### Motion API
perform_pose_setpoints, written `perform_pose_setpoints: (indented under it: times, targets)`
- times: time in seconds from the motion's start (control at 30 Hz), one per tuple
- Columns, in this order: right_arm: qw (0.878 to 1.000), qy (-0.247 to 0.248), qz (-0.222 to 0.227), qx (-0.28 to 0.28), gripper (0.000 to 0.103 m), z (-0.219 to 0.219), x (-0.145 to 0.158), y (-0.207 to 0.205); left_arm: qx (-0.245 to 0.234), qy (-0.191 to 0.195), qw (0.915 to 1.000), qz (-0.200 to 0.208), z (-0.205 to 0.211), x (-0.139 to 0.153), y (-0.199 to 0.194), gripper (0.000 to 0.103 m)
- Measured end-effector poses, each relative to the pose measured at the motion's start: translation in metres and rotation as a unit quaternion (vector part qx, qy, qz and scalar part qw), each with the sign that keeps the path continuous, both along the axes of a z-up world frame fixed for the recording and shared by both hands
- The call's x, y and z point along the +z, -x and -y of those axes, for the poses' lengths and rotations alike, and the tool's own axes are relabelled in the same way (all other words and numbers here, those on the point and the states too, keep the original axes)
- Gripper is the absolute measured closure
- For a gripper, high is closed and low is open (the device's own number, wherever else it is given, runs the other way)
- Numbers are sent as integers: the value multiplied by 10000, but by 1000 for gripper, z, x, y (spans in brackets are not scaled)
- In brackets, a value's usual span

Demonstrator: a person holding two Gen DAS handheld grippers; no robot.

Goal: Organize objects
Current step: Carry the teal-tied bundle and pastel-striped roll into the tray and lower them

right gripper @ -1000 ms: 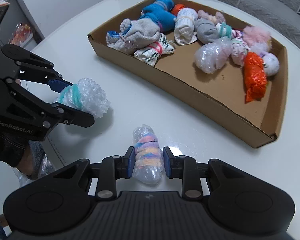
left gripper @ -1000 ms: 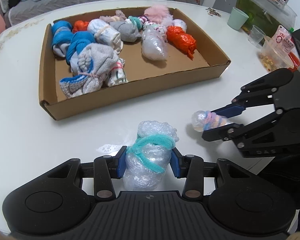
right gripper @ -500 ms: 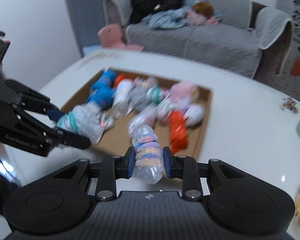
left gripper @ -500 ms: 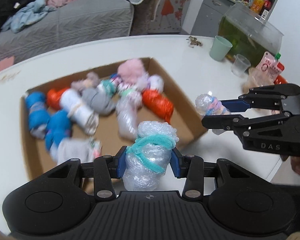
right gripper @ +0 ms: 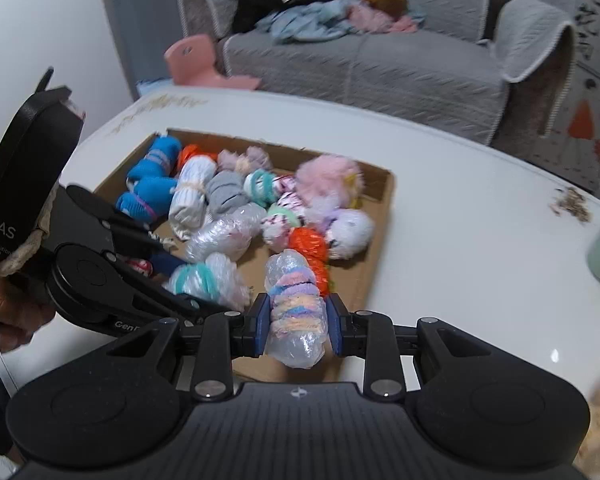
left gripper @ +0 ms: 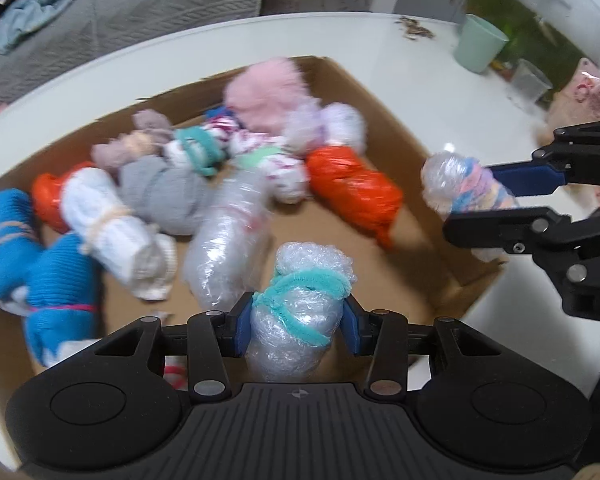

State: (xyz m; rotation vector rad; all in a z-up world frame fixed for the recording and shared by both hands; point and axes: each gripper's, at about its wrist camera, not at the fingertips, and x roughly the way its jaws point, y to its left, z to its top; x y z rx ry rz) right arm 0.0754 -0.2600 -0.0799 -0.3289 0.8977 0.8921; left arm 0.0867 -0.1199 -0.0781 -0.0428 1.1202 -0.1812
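My left gripper [left gripper: 296, 322] is shut on a bubble-wrap bundle tied with teal pipe cleaner [left gripper: 300, 304]; it hangs over the near part of the cardboard tray [left gripper: 396, 92]. It also shows in the right wrist view [right gripper: 204, 280]. My right gripper [right gripper: 296, 320] is shut on a clear plastic bundle with pastel bands [right gripper: 296, 304], over the tray's right end; in the left wrist view this bundle [left gripper: 460, 186] sits right of the tray. The tray [right gripper: 380, 208] holds several rolled socks and wrapped bundles.
A mint cup [left gripper: 480, 46], a clear cup [left gripper: 530, 78] and snack packets [left gripper: 588, 92] stand on the white table [left gripper: 420, 80] at the far right. A grey sofa [right gripper: 380, 60] with clothes lies beyond the table.
Both grippers lifted their bundles off the table and moved over the tray; the left one now hangs lower and closer over the tray's contents.
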Motion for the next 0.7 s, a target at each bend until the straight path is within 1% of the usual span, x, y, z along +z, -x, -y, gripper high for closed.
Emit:
perform_pose_setpoints:
  times: [0.1, 0.23, 0.3, 0.37, 0.57, 0.7]
  targets:
    - [9997, 102, -110, 198, 77, -11, -7, -2, 139, -87, 9998, 56, -10, 2, 1, 53]
    - [9984, 227, -188, 477, 77, -24, -13, 5, 431, 199, 9989, -8, -20, 1, 1, 53]
    - [9981, 284, -219, 504, 77, -24, -15, 5, 608, 408, 9973, -60, -26, 1, 1, 53]
    - [9978, 330, -250, 519, 77, -25, -17, 4, 698, 483, 9964, -81, -29, 2, 1, 53]
    - [9971, 418, -304, 557, 77, -27, -21, 3, 646, 415, 9970, -88, -26, 2, 1, 53]
    - [9969, 446, -282, 576, 77, -28, -22, 2, 536, 255, 9982, -51, -22, 2, 3, 53]
